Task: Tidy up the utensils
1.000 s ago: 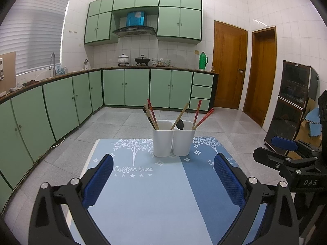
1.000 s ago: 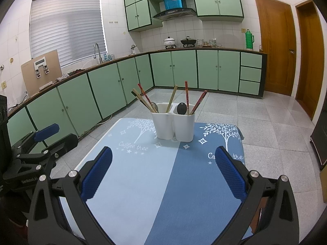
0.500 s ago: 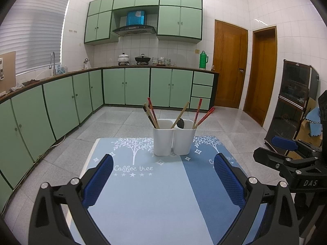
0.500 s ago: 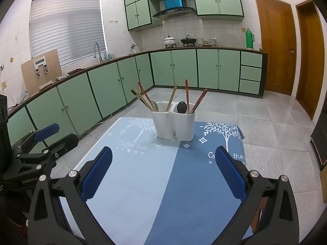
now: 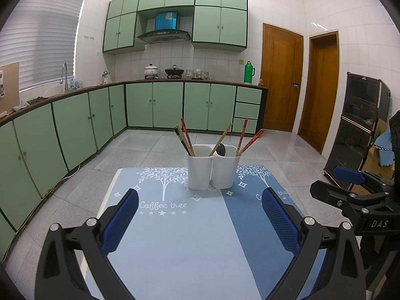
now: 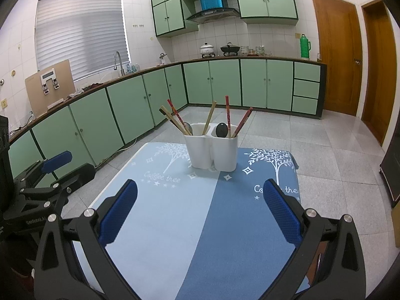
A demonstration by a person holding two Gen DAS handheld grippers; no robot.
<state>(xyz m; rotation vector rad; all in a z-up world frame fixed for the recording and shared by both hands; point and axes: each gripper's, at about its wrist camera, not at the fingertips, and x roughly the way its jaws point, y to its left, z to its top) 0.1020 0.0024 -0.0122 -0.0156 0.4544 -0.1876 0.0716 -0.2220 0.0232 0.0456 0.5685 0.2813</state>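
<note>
Nothing much has moved vs a sec ago: both our views sit a touch nearer the holder, utensils as they were. Biggest thing first, the blue mat (image 5: 190, 237) covers the table top w/ no loose utensil on it that we can see. On its far part stands the white two-compartment holder (image 5: 212, 172), upright. Its left cup carries a bundle of chopsticks (image 6: 175, 120), red, tan & dark, leaning left, plus a tan stick (image 6: 209, 117) leaning right; in the right wrist view a grey spoon bowl shows there too. Its right cup has two red chopsticks (image 6: 235, 120) & a black spoon (image 6: 221, 130). We hold the left gripper (image 5: 200, 222) & right gripper (image 6: 200, 215) low, level, aimed at the holder, well short of it, both spread wide & holding nothing. Everything already stands in the cups, which fits a finished sort or a mixed lot awaiting re-sorting.
</note>
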